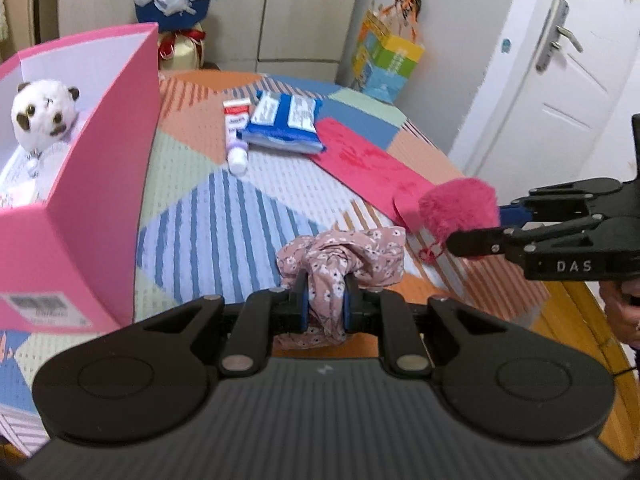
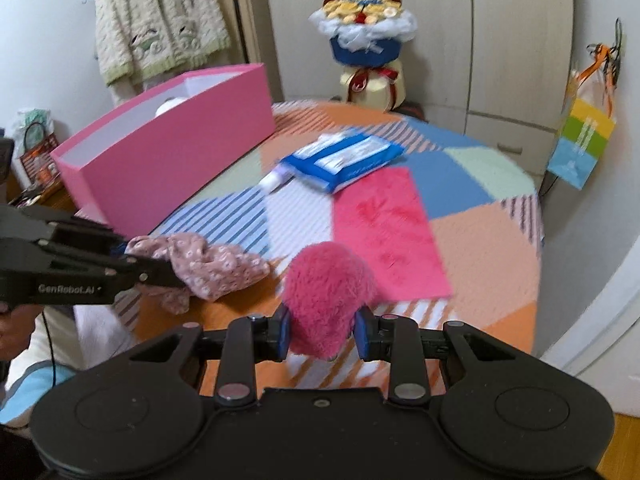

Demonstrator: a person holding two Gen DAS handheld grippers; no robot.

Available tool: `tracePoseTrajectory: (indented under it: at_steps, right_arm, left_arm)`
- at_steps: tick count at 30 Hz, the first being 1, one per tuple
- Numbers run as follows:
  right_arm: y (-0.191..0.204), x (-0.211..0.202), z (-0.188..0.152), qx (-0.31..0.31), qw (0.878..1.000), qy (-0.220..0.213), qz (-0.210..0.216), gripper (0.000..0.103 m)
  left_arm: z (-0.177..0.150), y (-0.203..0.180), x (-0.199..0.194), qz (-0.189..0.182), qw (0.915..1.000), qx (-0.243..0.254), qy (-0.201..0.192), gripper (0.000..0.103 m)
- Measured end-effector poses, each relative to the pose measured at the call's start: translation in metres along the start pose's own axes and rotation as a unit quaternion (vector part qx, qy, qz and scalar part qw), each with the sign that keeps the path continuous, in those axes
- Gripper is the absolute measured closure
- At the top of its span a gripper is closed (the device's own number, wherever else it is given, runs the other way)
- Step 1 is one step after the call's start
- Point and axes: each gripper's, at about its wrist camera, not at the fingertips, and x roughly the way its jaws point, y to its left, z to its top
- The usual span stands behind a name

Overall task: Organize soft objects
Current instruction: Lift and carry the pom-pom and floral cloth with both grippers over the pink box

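My left gripper (image 1: 325, 304) is shut on a pink floral scrunchie (image 1: 344, 258), held above the patchwork table cover; the same scrunchie (image 2: 208, 264) shows at the left of the right wrist view. My right gripper (image 2: 322, 332) is shut on a fuzzy magenta pom-pom (image 2: 326, 296), which appears at the right edge in the left wrist view as the pom-pom (image 1: 460, 210). The open pink box (image 1: 100, 184) stands at the left with a panda plush (image 1: 42, 114) inside; the box (image 2: 172, 152) sits far left in the right wrist view.
On the cover (image 1: 224, 216) lie a blue tissue pack (image 1: 286, 122), a small white tube (image 1: 236, 136) and a red fuzzy mat (image 2: 384, 232). A bouquet (image 2: 364, 36) stands behind the table. A colourful bag (image 1: 386, 60) hangs at the wardrobe, a door (image 1: 560, 80) at right.
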Motion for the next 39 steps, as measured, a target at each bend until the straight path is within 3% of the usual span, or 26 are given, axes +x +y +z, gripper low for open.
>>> tracePoseTrajectory:
  at_steps: [12,16,22,29,39]
  right_arm:
    - [0.058,-0.031,0.001,-0.045,0.998,0.01,0.051,0.068]
    - [0.078,-0.04,0.009,-0.055,0.995,0.014,0.078,0.068]
    - [0.112,-0.05,0.025,-0.075,0.989,0.006,0.126,0.068]
    - [0.147,-0.045,0.053,-0.107,0.982,-0.015,0.153,0.068]
    - [0.175,-0.022,0.115,-0.132,0.981,-0.036,0.14,0.068]
  left_arm:
    - [-0.012,0.018,-0.059,-0.032,0.9986,-0.027,0.03,0.089]
    - [-0.013,0.03,-0.086,-0.026,0.9986,-0.036,0.027,0.089]
    - [-0.01,0.045,-0.129,0.0,0.9995,-0.031,0.008,0.089]
    - [0.001,0.067,-0.178,0.039,0.9982,-0.025,-0.038,0.089]
    - [0.041,0.096,-0.204,0.092,0.9924,0.002,-0.082,0.089]
